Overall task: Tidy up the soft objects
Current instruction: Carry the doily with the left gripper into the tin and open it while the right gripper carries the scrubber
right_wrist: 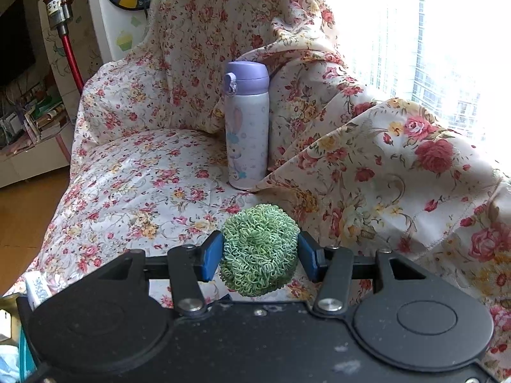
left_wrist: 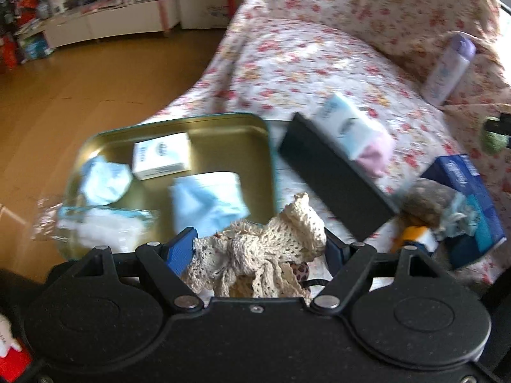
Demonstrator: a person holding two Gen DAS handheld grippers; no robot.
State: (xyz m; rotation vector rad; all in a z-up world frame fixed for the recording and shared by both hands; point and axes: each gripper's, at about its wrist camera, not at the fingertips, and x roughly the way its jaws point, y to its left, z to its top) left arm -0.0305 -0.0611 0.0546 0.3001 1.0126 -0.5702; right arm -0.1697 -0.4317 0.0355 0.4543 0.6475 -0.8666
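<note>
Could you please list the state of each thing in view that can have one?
Left claw: shut on the cream lace cloth.
Right claw: shut on the green scrunchie.
Tin box: open, partly filled.
Purple bottle: upright, lid closed.
Black case: closed, a white packet on it.

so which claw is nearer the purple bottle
Right. The right claw, shut on a green scrubber, faces the bottle just ahead on the sofa. The left claw, holding a lace cloth, is over by the tin, with the bottle far off.
</note>
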